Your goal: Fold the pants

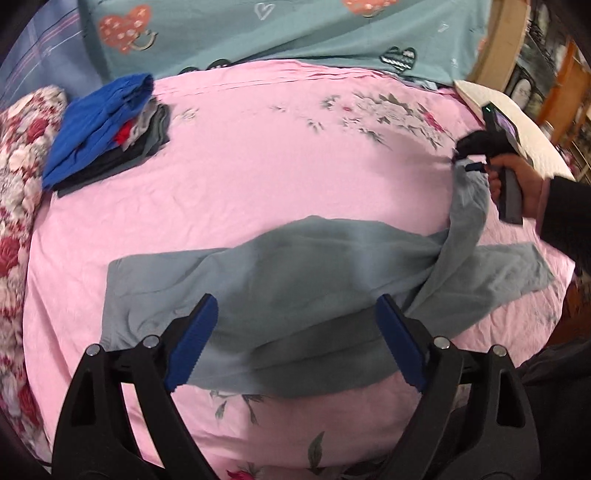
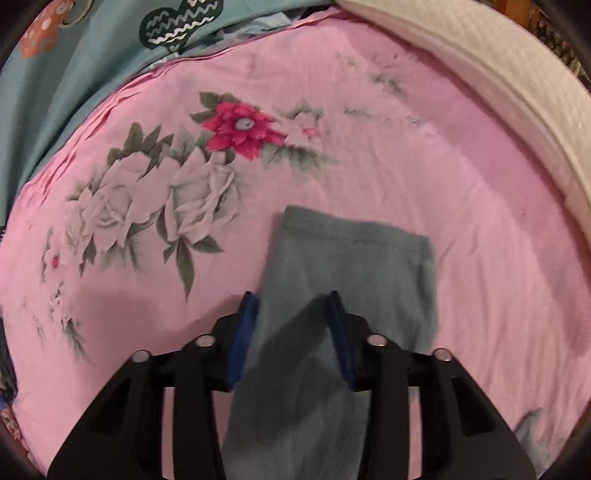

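Note:
Grey-blue pants (image 1: 280,273) lie spread across the pink floral bedsheet (image 1: 258,155). My left gripper (image 1: 295,306) is open and empty, its blue pads just above the pants' near edge. My right gripper (image 2: 293,299) is shut on one pant leg (image 2: 351,258), whose hemmed end hangs past the fingers. In the left wrist view the right gripper (image 1: 466,157) holds that leg lifted at the right of the bed, the cloth trailing down to the rest of the pants.
A stack of folded clothes with a blue garment on top (image 1: 103,125) sits at the bed's far left. A teal heart-print cover (image 1: 258,33) lies at the back. A red floral quilt (image 1: 18,192) is at left, a white pad (image 2: 480,74) at right.

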Available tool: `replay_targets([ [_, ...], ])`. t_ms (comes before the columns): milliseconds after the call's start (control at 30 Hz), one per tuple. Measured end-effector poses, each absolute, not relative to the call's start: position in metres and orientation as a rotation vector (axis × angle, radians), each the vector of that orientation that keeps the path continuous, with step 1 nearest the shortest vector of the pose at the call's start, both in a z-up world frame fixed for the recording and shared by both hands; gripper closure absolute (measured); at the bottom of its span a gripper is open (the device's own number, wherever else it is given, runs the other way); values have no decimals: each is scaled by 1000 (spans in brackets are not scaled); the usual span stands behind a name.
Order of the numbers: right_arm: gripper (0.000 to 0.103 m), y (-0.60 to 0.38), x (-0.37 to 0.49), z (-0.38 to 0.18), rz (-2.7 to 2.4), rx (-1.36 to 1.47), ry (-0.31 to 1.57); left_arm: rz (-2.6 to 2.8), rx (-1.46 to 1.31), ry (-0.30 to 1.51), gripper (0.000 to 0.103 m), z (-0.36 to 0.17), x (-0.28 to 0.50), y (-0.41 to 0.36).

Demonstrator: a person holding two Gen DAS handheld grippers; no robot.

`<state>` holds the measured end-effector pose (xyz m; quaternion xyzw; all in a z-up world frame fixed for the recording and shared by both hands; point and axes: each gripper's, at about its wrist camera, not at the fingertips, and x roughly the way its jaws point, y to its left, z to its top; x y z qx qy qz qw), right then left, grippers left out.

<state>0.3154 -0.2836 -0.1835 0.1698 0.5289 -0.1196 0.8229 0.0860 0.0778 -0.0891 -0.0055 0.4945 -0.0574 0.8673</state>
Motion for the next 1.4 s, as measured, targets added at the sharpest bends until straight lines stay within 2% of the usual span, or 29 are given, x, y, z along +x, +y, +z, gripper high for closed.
replay_targets([
  [33, 97, -283, 313, -181, -230, 329, 1126, -112, -23, 1038, 14, -89, 87, 77],
  [67, 99, -287, 309, -177, -215, 321, 1125, -112, -29, 1042, 14, -89, 89, 75],
  [200, 99, -324, 265, -127, -83, 498, 1002, -161, 10, 1060, 14, -89, 105, 53],
  [367, 99, -387, 160, -55, 41, 717, 765, -270, 76, 1062, 14, -86, 120, 16],
  [467, 99, -422, 89, -52, 49, 859, 669, -339, 125, 1067, 14, -85, 125, -8],
  [533, 99, -438, 49, -74, 16, 918, 667, -369, 140, 1072, 14, -85, 127, -22],
  [667, 92, -465, -21, -163, -273, 1047, 908, -430, 181, 1096, 14, -85, 128, -44],
  [800, 91, -470, -59, -166, -323, 1077, 886, -447, 225, 1101, 11, -84, 127, -56],
  [867, 71, -469, -55, -152, -324, 1021, 867, -448, 223, 1120, 11, -87, 129, -60],
  [933, 64, -472, -46, -148, -330, 1010, 867, -448, 227, 1136, 11, -89, 130, -64],
  [1100, 64, -481, -12, -162, -405, 947, 918, -436, 245, 1129, 11, -87, 124, -67],
  [1200, 64, -493, 8, -186, -368, 1006, 995, -420, 247, 1133, 11, -87, 123, -66],
  [1233, 66, -496, 12, -188, -387, 1008, 992, -415, 244, 1133, 11, -87, 123, -66],
  [1333, 100, -498, 21, -175, -340, 944, 955, -401, 235, 1131, 11, -86, 123, -66],
  [1400, 100, -497, 16, -150, -312, 909, 890, -398, 235, 1134, 11, -86, 124, -67],
])
